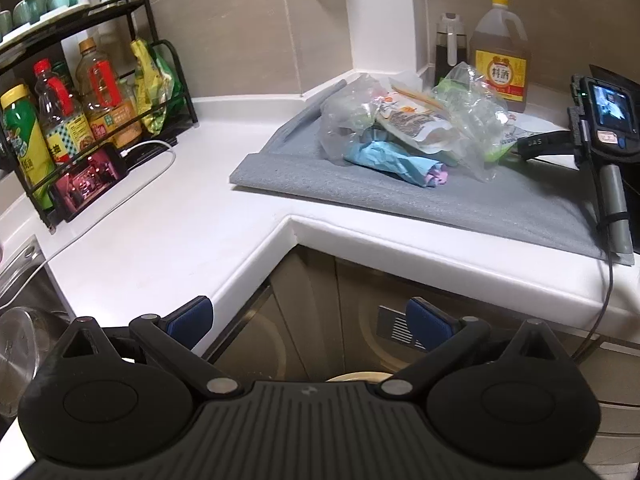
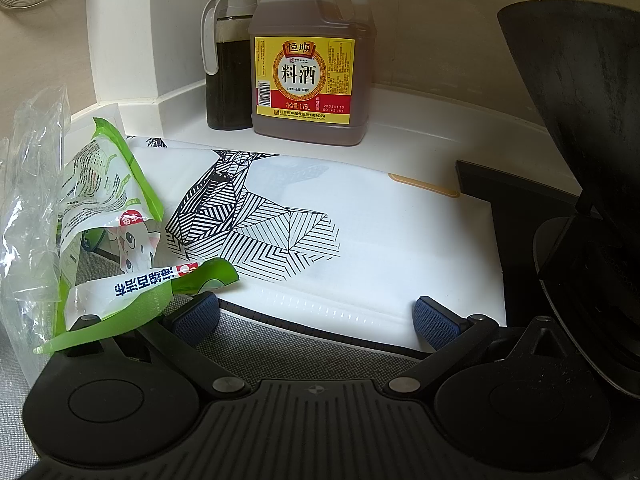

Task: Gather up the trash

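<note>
Nearby, cooking wine jug (image 2: 310, 76) beside dark dispenser bottle (image 2: 228, 68).

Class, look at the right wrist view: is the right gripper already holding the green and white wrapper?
No: the right gripper stands wide open and empty, with the green and white wrapper lying to its left.

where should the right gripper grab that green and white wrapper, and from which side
Probably the curled green edge strip of the green and white wrapper. It sticks up free just left of the right gripper, whose jaws are wide open and empty. Come in from the wrapper's right, pads either side of the thin film, clear of the white patterned bag beneath.
</note>
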The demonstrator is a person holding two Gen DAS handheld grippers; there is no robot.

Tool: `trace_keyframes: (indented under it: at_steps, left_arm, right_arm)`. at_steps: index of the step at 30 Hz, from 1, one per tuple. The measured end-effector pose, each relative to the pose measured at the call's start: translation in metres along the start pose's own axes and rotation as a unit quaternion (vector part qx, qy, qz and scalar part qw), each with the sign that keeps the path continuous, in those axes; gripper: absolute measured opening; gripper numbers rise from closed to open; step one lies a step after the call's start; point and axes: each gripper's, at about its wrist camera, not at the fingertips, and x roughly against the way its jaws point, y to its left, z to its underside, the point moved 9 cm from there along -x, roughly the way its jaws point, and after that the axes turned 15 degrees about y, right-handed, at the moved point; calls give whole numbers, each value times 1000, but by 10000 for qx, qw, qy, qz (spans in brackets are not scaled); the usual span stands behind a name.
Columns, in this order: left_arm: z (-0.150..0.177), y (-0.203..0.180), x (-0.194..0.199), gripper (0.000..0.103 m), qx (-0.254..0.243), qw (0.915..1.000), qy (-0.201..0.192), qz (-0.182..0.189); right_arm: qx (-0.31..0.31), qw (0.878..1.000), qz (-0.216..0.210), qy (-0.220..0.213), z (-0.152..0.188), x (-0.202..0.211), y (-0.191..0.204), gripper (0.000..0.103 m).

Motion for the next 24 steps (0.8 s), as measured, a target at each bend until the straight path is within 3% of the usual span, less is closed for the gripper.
trace_keyframes:
  at_steps: [24]
  left_arm:
    - [12,-3,10,103,113,9999,-91,42]
  right_arm:
    - [222,9997,-74,3,7,10,0,103]
